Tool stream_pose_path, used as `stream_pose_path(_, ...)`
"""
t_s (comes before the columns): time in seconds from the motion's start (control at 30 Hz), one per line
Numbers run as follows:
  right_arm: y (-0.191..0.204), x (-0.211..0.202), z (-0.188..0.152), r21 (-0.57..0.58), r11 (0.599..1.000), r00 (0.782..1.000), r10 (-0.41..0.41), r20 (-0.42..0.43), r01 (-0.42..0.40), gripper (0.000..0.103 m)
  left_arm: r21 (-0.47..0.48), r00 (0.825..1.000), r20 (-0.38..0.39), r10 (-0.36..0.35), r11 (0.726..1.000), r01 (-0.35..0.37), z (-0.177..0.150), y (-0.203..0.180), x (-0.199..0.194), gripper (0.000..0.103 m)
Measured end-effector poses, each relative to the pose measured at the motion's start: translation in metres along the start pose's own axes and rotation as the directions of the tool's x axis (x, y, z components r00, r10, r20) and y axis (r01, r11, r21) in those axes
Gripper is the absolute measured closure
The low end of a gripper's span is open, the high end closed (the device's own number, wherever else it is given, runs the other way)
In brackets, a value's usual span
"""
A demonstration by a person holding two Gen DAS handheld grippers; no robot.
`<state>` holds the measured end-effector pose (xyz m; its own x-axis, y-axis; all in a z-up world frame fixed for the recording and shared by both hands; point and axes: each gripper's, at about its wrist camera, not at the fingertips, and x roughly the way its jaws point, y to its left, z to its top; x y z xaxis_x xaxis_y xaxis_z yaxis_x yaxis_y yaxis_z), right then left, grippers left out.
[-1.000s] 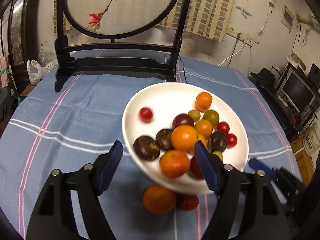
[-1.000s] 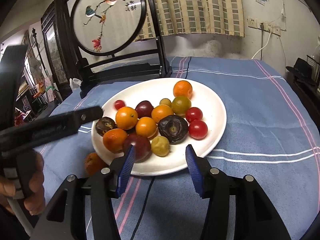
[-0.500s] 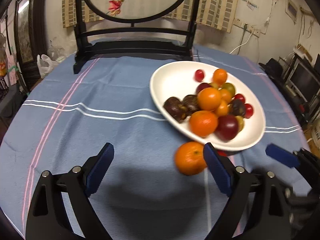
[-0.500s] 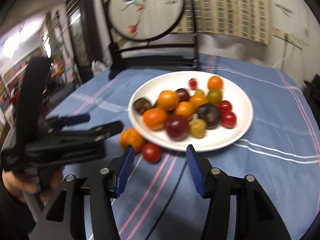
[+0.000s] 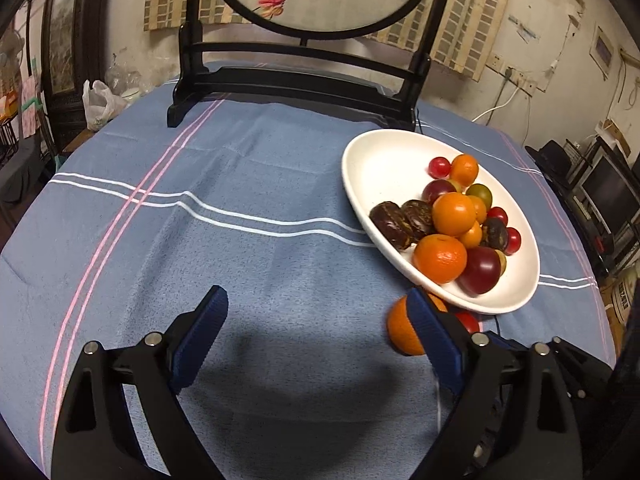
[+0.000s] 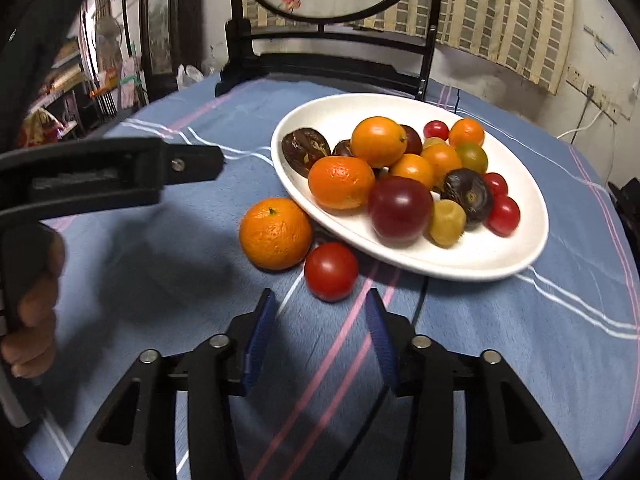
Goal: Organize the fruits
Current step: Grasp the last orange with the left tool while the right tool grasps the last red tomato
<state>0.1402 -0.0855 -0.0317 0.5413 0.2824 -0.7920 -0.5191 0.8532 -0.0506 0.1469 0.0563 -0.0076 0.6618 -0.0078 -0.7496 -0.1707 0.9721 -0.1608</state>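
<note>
A white oval plate [image 6: 472, 256] holds several oranges, red tomatoes, dark plums and passion fruits; it also shows in the left wrist view [image 5: 376, 160]. A loose orange [image 6: 275, 234] and a loose red tomato [image 6: 330, 271] lie on the cloth against the plate's near rim. My right gripper [image 6: 320, 336] is open and empty, just short of the tomato. My left gripper [image 5: 316, 332] is open and empty over bare cloth; the loose orange [image 5: 400, 330] sits partly behind its right finger. The left gripper's body shows in the right wrist view [image 6: 100, 172].
The round table wears a blue striped cloth [image 5: 200, 216]. A black wooden stand with a round painted screen [image 5: 304, 84] stands at the table's far edge. A black cable [image 6: 420, 300] runs under the plate. Shelves and clutter surround the table.
Both grippers have pulled back and swung left of the plate. The loose orange and tomato beside the plate have come into full view in the right wrist view.
</note>
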Motion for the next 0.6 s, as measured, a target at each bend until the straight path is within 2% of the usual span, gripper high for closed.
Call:
stream_pose_path(0.2, -0.004, 0.01, 0.007, 0.007, 1.0, 1.0, 0.017, -0.008, -0.017, 0.066, 0.008, 1.0, -0.015, -0.002, 1.0, 0.003, -0.001, -0.001, 0.004, 0.015)
stream_pose_path(0.27, -0.007, 0.009, 0.008, 0.012, 1.0, 1.0, 0.018, -0.003, -0.018, 0.074, 0.011, 1.0, -0.019, -0.004, 1.0, 0.004, -0.001, -0.001, 0.005, 0.015)
stream_pose_path(0.33, -0.013, 0.005, 0.006, 0.047, 0.998, 0.999, 0.047, 0.001, -0.047, 0.074, 0.011, 1.0, -0.026, -0.006, 1.0, 0.006, -0.001, 0.0, 0.007, 0.015)
stream_pose_path(0.47, -0.024, -0.008, -0.001, 0.082, 0.995, 0.998, 0.054, 0.021, -0.056, 0.074, 0.018, 0.999, -0.035, -0.001, 1.0, 0.002, -0.003, -0.002, 0.009, 0.014)
stream_pose_path(0.6, -0.04, -0.029, -0.012, 0.13, 0.989, 0.996, 0.068, 0.053, -0.075, 0.074, 0.038, 0.999, -0.039, -0.029, 0.999, 0.031, -0.007, -0.01, 0.008, 0.014)
